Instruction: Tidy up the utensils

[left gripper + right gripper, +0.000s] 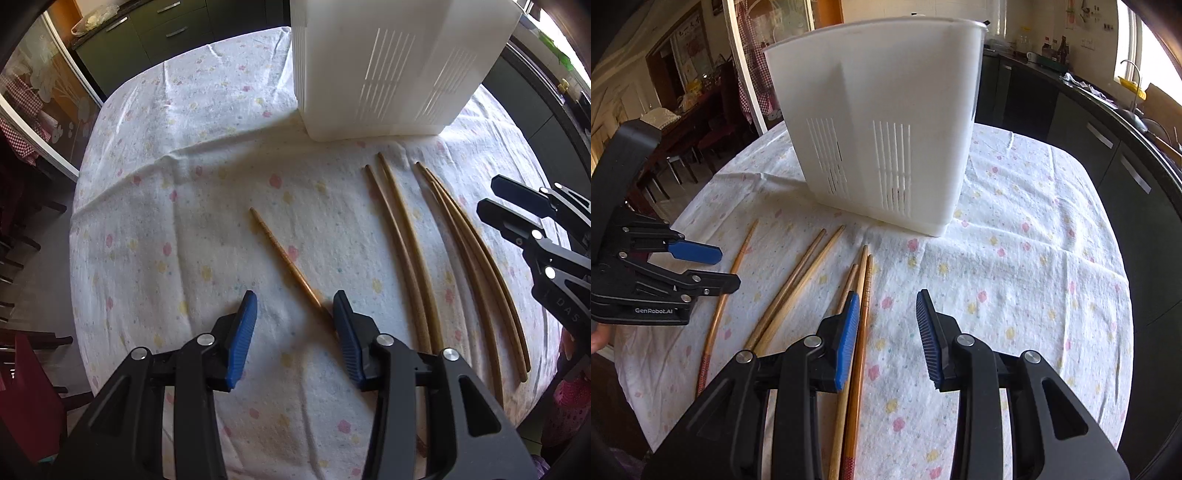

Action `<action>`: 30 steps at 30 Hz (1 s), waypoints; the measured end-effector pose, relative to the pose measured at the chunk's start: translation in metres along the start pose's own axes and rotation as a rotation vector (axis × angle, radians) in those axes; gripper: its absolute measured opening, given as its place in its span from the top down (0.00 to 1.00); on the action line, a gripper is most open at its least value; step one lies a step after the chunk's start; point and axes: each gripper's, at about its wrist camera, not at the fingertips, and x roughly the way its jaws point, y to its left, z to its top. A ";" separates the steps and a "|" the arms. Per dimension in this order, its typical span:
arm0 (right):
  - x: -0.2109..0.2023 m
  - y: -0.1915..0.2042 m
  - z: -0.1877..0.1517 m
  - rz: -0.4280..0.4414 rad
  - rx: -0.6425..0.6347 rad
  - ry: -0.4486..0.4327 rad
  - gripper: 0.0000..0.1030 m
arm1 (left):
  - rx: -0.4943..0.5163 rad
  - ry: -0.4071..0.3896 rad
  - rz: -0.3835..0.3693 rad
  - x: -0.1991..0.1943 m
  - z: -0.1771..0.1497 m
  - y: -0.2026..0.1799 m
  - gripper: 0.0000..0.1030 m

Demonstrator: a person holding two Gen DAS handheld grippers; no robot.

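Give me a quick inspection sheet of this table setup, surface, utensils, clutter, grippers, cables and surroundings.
Surface: table under a white floral cloth, wrinkled.
Job's things: six wooden chopsticks lie flat: a lone chopstick, a pair and a trio. A white slotted holder stands upright behind them.
Clutter: nothing seen.
Grippers: left gripper open, the lone chopstick's end at its right pad; right gripper open, empty, beside the trio.
Cables: nothing seen.
Surroundings: dark kitchen cabinets, dining chairs, window.

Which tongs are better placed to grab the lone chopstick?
Left. The left tongs are open over the lone chopstick, its thick end by one pad. The right tongs hover beside the three-stick bunch.
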 end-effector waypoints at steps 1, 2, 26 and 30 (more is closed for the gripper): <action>0.004 0.001 0.001 -0.008 -0.008 0.009 0.68 | 0.003 -0.008 -0.001 0.000 0.000 0.000 0.59; 0.008 0.002 0.002 -0.015 -0.015 0.018 0.68 | 0.005 -0.012 0.001 0.000 0.000 -0.001 0.59; 0.009 0.019 -0.002 -0.062 -0.105 0.067 0.68 | 0.022 -0.036 -0.018 -0.001 -0.001 0.000 0.58; 0.007 0.022 -0.005 -0.070 -0.124 0.086 0.68 | 0.022 -0.038 -0.018 -0.001 -0.001 -0.001 0.58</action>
